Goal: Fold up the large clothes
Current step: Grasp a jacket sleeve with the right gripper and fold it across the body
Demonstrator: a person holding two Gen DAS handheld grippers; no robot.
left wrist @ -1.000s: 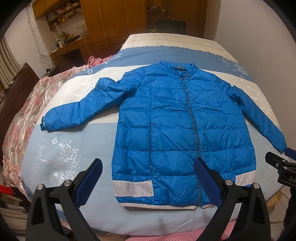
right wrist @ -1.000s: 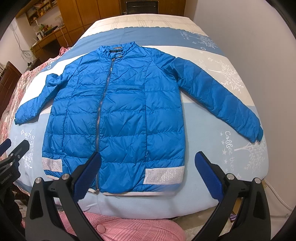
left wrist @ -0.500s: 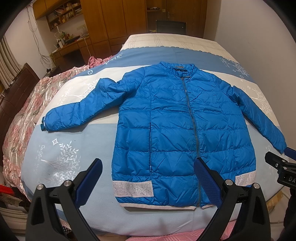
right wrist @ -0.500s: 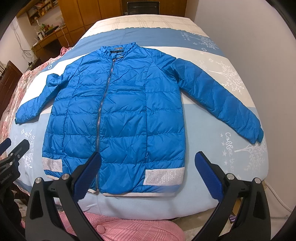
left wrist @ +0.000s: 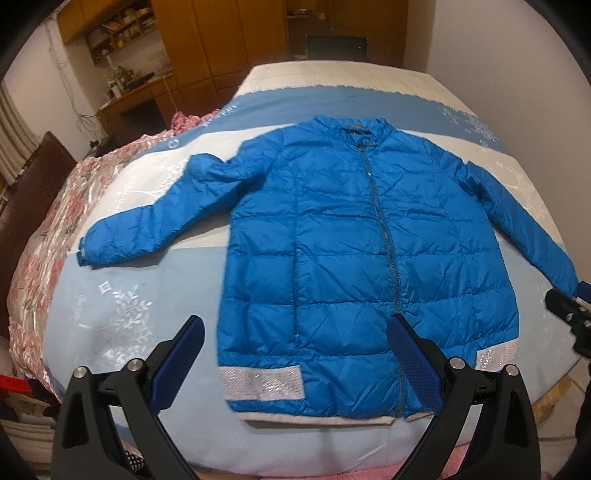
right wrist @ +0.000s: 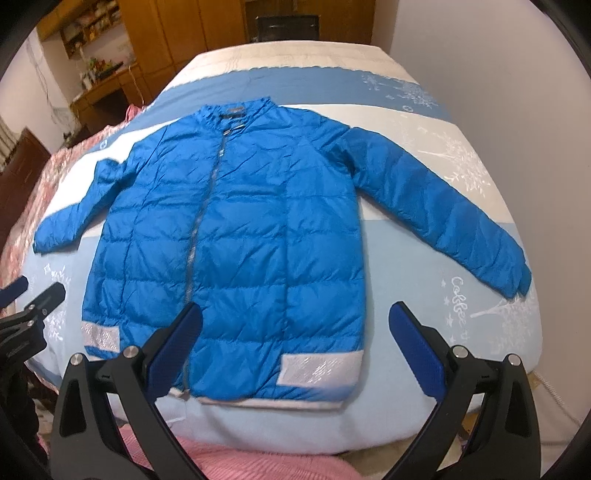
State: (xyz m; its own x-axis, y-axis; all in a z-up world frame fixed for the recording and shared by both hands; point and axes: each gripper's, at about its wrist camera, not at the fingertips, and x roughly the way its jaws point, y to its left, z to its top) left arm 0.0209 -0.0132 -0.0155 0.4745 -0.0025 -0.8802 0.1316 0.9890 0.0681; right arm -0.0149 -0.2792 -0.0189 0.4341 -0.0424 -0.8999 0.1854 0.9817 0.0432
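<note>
Jaws wide on my left gripper (left wrist: 295, 354) and right gripper (right wrist: 295, 339), both empty; jacket (left wrist: 354, 251) flat beyond them on the bed (left wrist: 118, 295).

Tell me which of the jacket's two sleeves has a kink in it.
The sleeve on the left-gripper side of the blue jacket: it bunches and bends partway along. The other sleeve runs straight out to its cuff.

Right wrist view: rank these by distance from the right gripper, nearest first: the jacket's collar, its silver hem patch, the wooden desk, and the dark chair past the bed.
From the right gripper:
1. Silver hem patch, just ahead, at the jacket's near edge.
2. Collar, mid-bed, at the jacket's far end.
3. Wooden desk, far left, beyond the bed's side.
4. Dark chair, past the bed's far end, at the back.
</note>
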